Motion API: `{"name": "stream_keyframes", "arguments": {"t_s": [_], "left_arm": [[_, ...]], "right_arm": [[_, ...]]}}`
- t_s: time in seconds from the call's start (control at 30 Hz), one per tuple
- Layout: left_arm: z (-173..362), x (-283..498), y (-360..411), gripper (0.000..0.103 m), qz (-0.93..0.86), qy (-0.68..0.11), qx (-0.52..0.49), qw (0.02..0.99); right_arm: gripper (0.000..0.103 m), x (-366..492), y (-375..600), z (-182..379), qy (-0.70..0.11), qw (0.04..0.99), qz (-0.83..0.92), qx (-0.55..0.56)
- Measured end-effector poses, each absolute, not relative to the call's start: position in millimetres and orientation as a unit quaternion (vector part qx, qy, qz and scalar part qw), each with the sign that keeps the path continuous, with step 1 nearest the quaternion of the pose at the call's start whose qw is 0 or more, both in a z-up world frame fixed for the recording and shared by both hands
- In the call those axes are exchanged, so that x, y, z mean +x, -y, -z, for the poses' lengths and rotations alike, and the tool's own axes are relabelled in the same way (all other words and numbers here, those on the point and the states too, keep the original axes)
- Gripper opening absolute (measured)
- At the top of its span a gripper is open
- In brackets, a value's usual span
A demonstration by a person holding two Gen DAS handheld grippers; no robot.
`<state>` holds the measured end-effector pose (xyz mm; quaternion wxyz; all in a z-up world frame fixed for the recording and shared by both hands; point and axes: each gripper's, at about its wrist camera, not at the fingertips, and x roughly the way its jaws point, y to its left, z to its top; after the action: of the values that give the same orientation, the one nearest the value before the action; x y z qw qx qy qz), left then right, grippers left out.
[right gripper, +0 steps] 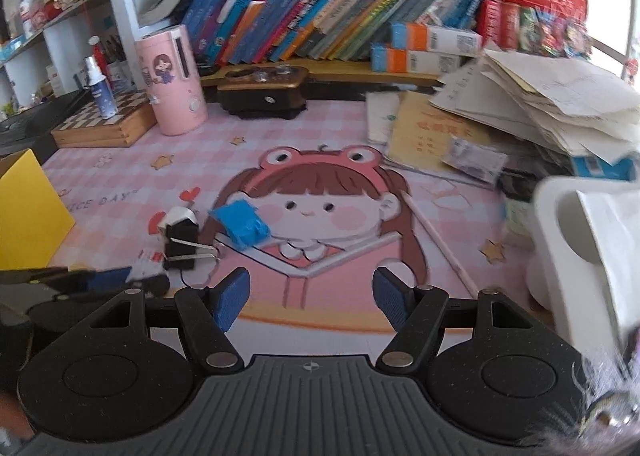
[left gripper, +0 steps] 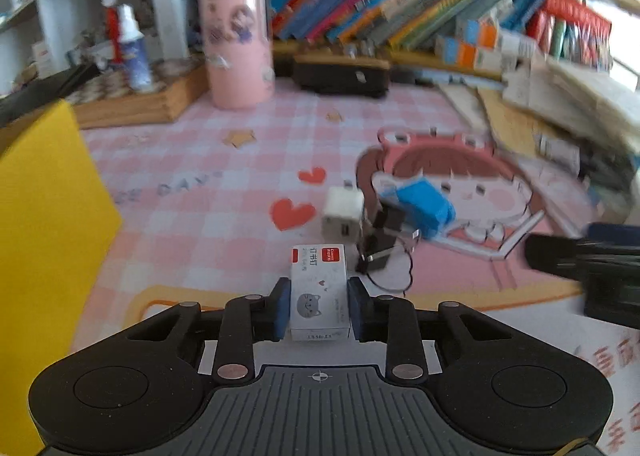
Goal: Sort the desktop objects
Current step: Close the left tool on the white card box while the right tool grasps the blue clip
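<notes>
My left gripper [left gripper: 319, 302] is shut on a small white staple box [left gripper: 318, 290] with a red label and a grey cat drawing, held just above the pink desk mat [left gripper: 208, 192]. Ahead of it lie a white charger cube [left gripper: 343, 212], black binder clips [left gripper: 378, 240] and a blue object [left gripper: 424, 206]. My right gripper [right gripper: 312, 296] is open and empty over the mat's cartoon girl. In the right wrist view the blue object [right gripper: 242, 224] and the binder clips [right gripper: 182, 242] lie to its front left, and the staple box [right gripper: 146, 266] shows partly in the left gripper.
A yellow box [left gripper: 44, 240] stands at the left [right gripper: 28, 212]. A pink cylindrical holder [right gripper: 172, 84], a wooden chessboard box [right gripper: 104, 124] with a spray bottle [right gripper: 98, 86], a black device [right gripper: 264, 92] and a row of books stand at the back. Paper stacks [right gripper: 540, 104] and a white container [right gripper: 592, 256] are on the right.
</notes>
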<state>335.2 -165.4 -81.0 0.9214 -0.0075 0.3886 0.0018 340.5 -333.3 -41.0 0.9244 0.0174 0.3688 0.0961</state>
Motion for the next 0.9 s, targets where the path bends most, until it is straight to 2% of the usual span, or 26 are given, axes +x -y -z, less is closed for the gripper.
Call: {"name": "stream_keyframes", "arguments": {"t_s": [0.13, 0.23, 0.47, 0.5, 0.57, 0.9], "left_arm": [[54.3, 309.2, 146.4, 0.029, -0.003, -0.371, -0.05, 0.927], [39.8, 287.1, 132.8, 0.029, -0.01, -0.368, -0.067, 0.927], [32.3, 252.7, 121.8, 0.029, -0.021, -0.376, -0.064, 0.924], [32.6, 251.5, 121.0, 0.029, -0.021, -0.378, -0.066, 0.923], [31.4, 248.7, 120.6, 0.029, -0.016, -0.376, -0.069, 0.924], [12.5, 240.5, 127.3, 0.029, 0.027, -0.342, -0.072, 0.937]], "right_arm": [[0.062, 362.3, 318.4, 47.0, -0.368, 0.922, -0.121, 0.01], [0.05, 384.7, 302.6, 54.6, -0.379, 0.915, -0.139, -0.006], [0.048, 425.9, 275.5, 69.6, -0.382, 0.906, -0.176, -0.047], [0.045, 429.7, 272.5, 72.7, -0.385, 0.903, -0.181, -0.052], [0.027, 434.2, 269.4, 77.9, -0.394, 0.898, -0.187, -0.057], [0.026, 379.8, 307.7, 37.2, -0.358, 0.92, -0.156, 0.02]]}}
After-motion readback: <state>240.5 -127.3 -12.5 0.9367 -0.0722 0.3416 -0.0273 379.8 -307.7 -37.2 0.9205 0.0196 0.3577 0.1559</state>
